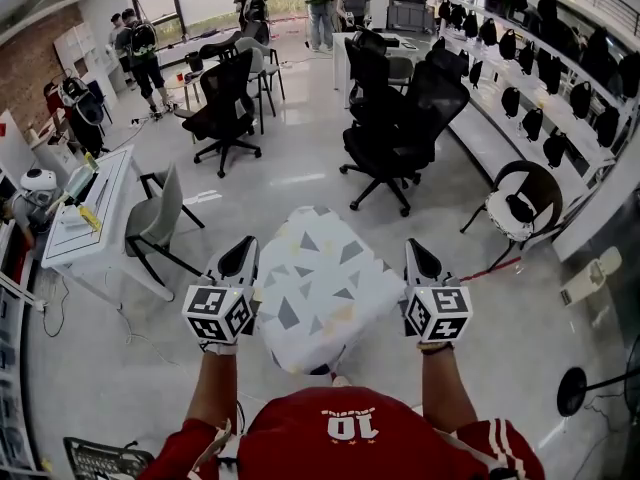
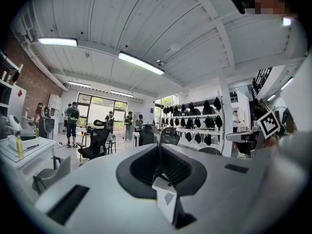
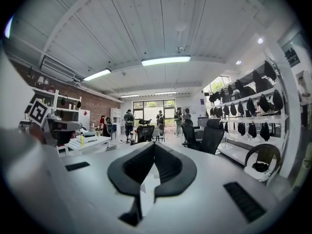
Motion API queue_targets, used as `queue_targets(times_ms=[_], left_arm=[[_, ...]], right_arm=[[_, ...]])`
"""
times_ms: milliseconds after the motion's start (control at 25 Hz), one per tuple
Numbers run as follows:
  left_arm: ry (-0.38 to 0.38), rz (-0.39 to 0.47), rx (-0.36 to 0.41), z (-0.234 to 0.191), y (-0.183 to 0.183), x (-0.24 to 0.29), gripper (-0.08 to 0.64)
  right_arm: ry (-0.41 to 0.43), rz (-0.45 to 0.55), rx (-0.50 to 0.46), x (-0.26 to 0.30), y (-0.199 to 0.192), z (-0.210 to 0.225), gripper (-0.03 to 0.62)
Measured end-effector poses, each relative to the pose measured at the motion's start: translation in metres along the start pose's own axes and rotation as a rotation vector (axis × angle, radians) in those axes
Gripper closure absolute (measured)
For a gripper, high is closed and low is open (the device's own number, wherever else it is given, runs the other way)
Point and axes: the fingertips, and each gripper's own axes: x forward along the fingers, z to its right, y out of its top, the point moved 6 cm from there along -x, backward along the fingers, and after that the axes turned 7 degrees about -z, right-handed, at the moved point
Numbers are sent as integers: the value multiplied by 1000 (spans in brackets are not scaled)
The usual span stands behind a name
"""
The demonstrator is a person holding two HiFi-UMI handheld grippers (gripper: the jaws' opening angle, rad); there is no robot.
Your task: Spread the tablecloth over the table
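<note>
grey office floor, chairs [image 1: 395, 128] around, tablecloth [image 1: 318, 286] held taut out front
fingers of left gripper [image 1: 241, 256] and right gripper [image 1: 419, 258] clenched on its edges; an uneven pull could slip one side free, landing it crooked

Open floor [image 1: 300, 178] ahead — black office chairs [image 1: 395, 128] beyond, grey chair [image 1: 155, 218] at left

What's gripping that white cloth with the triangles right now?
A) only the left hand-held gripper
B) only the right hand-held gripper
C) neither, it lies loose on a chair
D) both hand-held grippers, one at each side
D: the left hand-held gripper and the right hand-held gripper each have their jaws closed on a side edge of the tablecloth, which spans between them.
</note>
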Motion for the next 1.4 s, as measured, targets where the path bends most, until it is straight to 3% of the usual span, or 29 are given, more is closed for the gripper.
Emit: queue_targets(times_ms=[1400], left_arm=[[-35,-17,-4,5,-8,9,537]], right_arm=[[-27,6,-10,-8,-6,4,577]])
